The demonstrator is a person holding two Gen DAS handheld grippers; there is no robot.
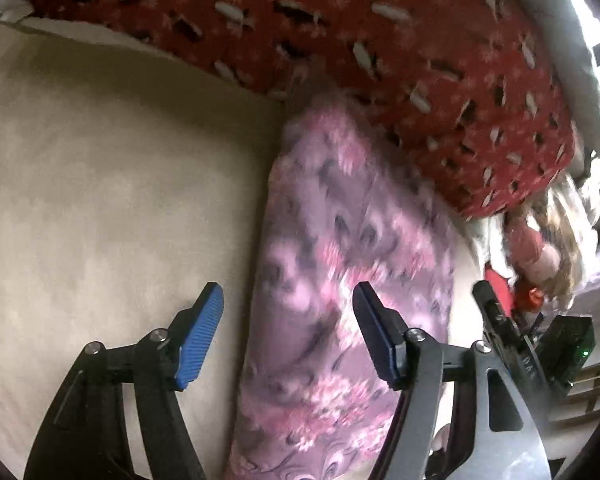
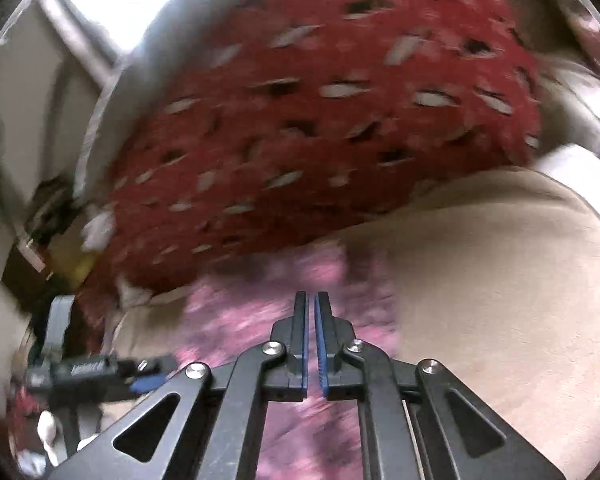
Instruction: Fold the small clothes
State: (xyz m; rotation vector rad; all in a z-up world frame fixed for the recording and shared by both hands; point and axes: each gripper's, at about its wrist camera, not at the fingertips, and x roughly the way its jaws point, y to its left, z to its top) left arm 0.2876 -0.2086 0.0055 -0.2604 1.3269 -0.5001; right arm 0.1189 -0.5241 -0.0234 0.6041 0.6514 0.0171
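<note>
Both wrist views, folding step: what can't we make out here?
- Pink floral cloth: near end cut off by the left wrist view's bottom edge; smeared by motion blur in the right wrist view.
- Right claw: shut, but blur hides whether fabric is pinched.
- Clutter beyond the red patterned blanket: too small and blurred to identify.

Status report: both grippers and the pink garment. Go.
Left gripper open, empty, over pink floral garment. Right gripper shut, nothing visibly held. Red patterned blanket crowds garment's far end.

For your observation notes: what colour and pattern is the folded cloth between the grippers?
Pink-purple floral folded cloth, clearest in the left wrist view.
</note>
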